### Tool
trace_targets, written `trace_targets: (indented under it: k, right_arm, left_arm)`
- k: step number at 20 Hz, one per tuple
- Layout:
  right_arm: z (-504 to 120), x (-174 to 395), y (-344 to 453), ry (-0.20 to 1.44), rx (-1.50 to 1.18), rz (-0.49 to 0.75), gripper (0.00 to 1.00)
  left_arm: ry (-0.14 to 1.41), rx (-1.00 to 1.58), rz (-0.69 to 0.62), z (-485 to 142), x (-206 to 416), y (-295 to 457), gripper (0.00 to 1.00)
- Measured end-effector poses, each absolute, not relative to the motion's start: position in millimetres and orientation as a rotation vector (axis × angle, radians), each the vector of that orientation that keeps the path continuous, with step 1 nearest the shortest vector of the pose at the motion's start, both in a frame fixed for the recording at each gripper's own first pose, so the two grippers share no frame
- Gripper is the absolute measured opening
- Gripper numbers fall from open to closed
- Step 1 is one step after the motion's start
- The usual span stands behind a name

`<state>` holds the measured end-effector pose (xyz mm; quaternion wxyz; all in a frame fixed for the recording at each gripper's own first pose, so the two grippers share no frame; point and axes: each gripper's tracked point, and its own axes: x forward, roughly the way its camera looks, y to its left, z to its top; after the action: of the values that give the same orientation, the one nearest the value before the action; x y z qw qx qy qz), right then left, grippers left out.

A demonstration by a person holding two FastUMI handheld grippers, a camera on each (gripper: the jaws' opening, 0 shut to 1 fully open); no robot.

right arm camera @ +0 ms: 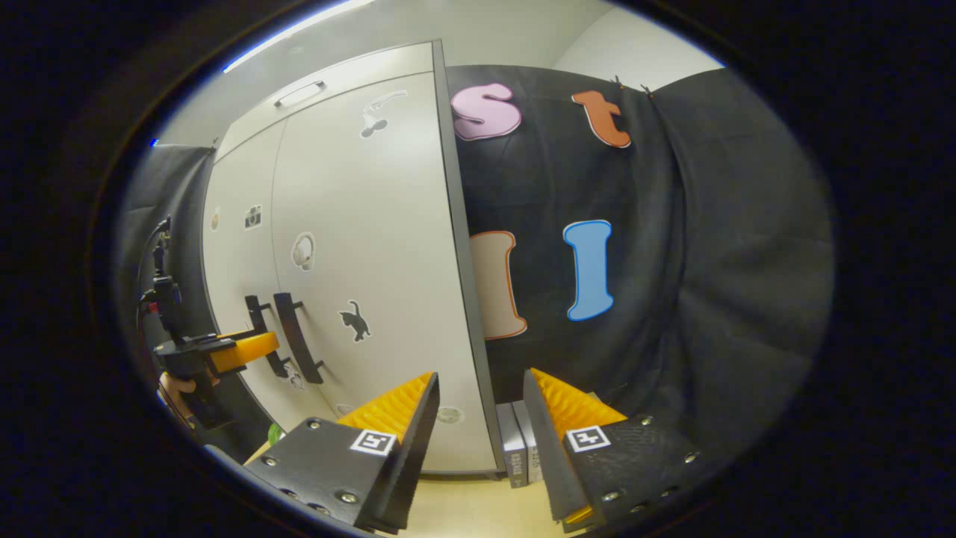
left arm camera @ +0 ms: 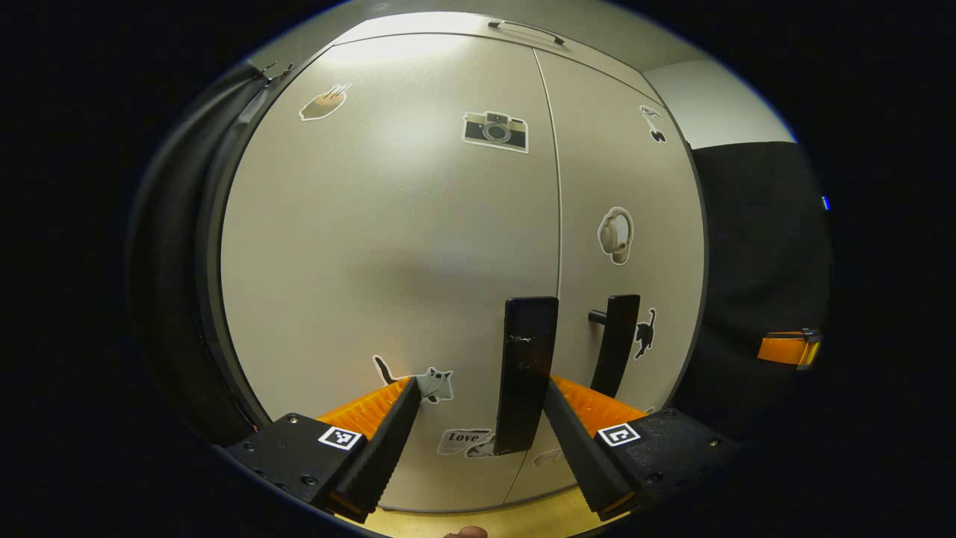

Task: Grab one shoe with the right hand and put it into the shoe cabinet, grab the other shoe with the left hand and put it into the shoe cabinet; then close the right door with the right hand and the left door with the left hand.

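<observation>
1. Plainly, the left gripper (left arm camera: 478, 441) holds its orange-ribbed black fingers (left arm camera: 388, 441) wide apart on either side of the left door's flat black bar handle (left arm camera: 525, 373), pressing on nothing; whether a finger brushes the bar cannot be told.
2. Its handle belongs to the pale grey, sticker-covered left door (left arm camera: 388, 246) of the tall shoe cabinet, which sits flush with the right door (left arm camera: 620, 172) along a thin seam.
3. The right gripper (right arm camera: 478, 426) is likewise spread and empty, aimed past the cabinet's dark right edge (right arm camera: 459, 261) toward the black cloth wall (right arm camera: 709, 261), well clear of the right door's handle (right arm camera: 297, 336).
4. From there, the left gripper and the hand holding it (right arm camera: 179, 385) show just beside the handles.
5. Both doors look closed, so the task seems in its last step or finished; the next move would likely be drawing the left gripper back.
6. No shoes are visible; presumably they sit inside, hidden by the doors.
</observation>
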<state>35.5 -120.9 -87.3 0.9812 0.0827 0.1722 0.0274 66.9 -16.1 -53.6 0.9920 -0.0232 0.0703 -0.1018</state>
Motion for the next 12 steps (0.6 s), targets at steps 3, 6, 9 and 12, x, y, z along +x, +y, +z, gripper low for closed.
trace_targets:
  k: [3,6,9,12]
  right_arm:
    - [-78,31,-108,0.337,0.166,0.09,0.65]
    - [-54,23,-90,0.303,0.179,0.143,0.65]
    - [-21,11,-76,0.249,0.189,0.196,0.65]
    - [9,-5,-64,0.212,0.182,0.247,0.65]
  left_arm:
    - [0.141,-0.008,-0.176,-44,60,-15,0.99]
    - [0.13,-0.057,-0.153,-18,37,-13,0.99]
    - [0.102,-0.075,-0.115,14,7,-10,0.99]
    - [0.094,-0.033,-0.061,35,-31,-7,0.94]
